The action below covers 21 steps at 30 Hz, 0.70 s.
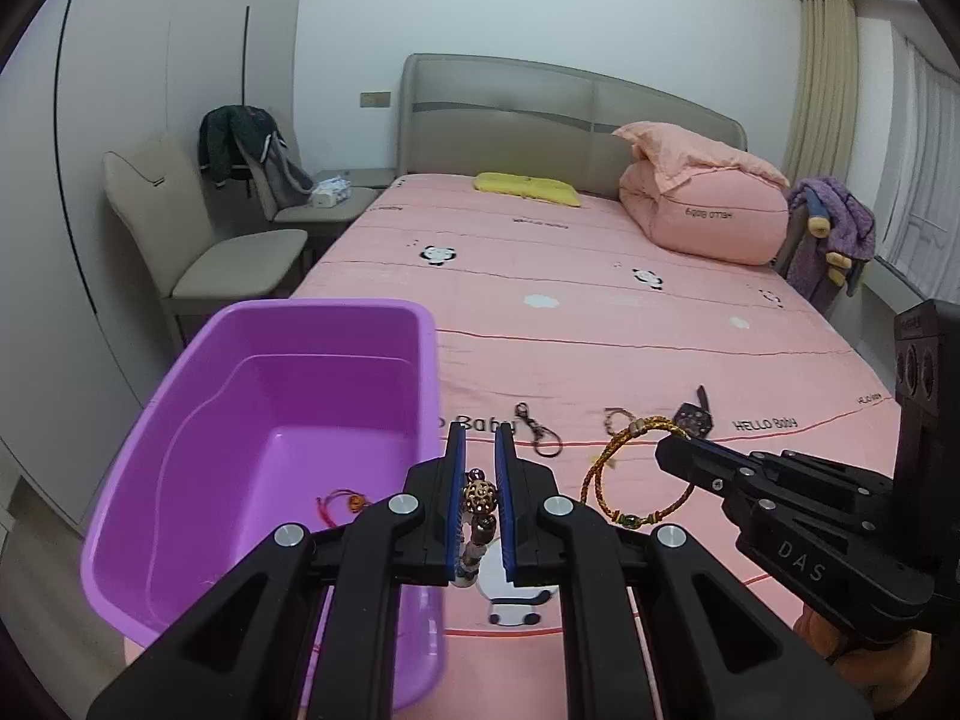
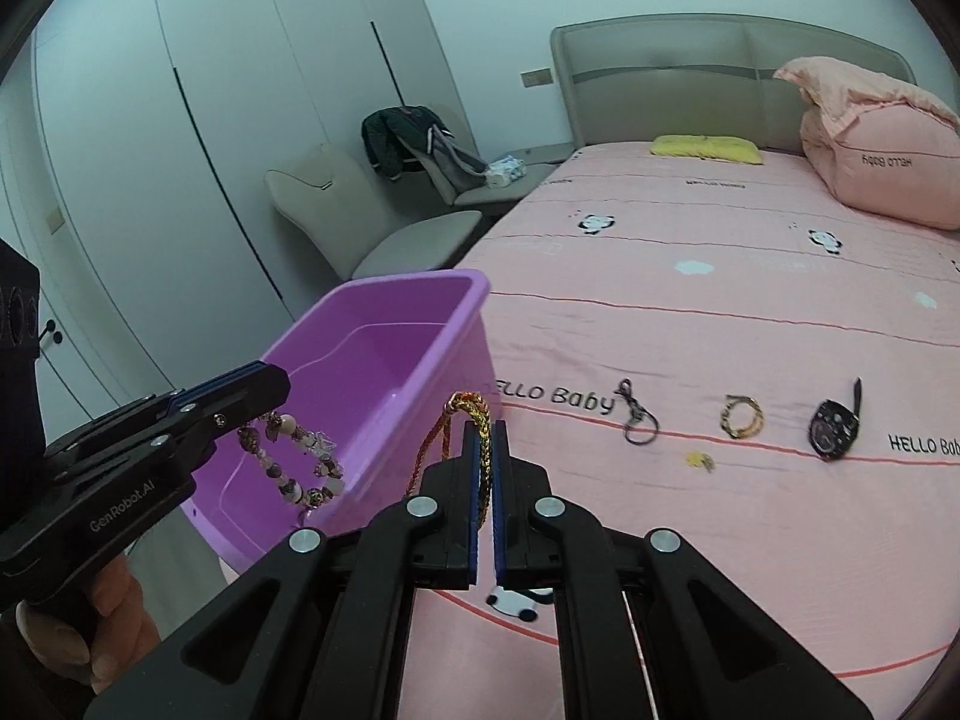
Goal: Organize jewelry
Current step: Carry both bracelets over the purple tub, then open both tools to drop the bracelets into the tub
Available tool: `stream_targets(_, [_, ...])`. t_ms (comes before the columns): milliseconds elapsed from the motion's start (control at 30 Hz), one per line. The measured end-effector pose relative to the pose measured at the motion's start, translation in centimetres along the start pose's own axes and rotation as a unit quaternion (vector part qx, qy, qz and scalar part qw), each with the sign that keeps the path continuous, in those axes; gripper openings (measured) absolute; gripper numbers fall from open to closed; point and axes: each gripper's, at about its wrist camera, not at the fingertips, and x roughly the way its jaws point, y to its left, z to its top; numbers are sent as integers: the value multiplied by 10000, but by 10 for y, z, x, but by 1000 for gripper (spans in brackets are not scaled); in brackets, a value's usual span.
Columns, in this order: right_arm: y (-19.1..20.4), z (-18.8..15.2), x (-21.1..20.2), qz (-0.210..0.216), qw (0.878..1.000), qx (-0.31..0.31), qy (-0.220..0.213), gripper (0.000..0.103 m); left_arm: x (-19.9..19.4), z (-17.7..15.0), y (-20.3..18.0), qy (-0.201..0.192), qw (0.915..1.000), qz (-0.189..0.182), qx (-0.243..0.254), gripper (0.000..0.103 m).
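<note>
Hanging from the left gripper [image 1: 480,492], whose jaws pinch it, the pale beaded bracelet [image 2: 294,462] dangles over the purple plastic tub [image 1: 198,396], nearer than the right gripper [image 2: 487,480], clamped on a gold-and-red braided cord bracelet [image 1: 636,468] just right of the rim.

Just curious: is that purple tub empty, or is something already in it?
Not empty. One small red-string piece lies on the tub floor; the rest of the floor in view looks bare.

Purple bin [image 1: 312,372], pink panda-print bedsheet [image 1: 600,312], gold-red braided bracelet [image 1: 606,474].
</note>
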Motion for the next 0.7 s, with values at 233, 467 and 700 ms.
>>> stream_targets(233, [55,15,42,400,9984,-325,221,4,4,-11,67,202,9969,640,-406,10])
stream_targets(467, [92,16,87,584,9937,-678,683,4,20,-31,116,529,9899,1058,-782,10])
stream_targets(700, [110,11,124,544,9869,-939,1194,4,40,-44,139,835,9824,1397,-918,10])
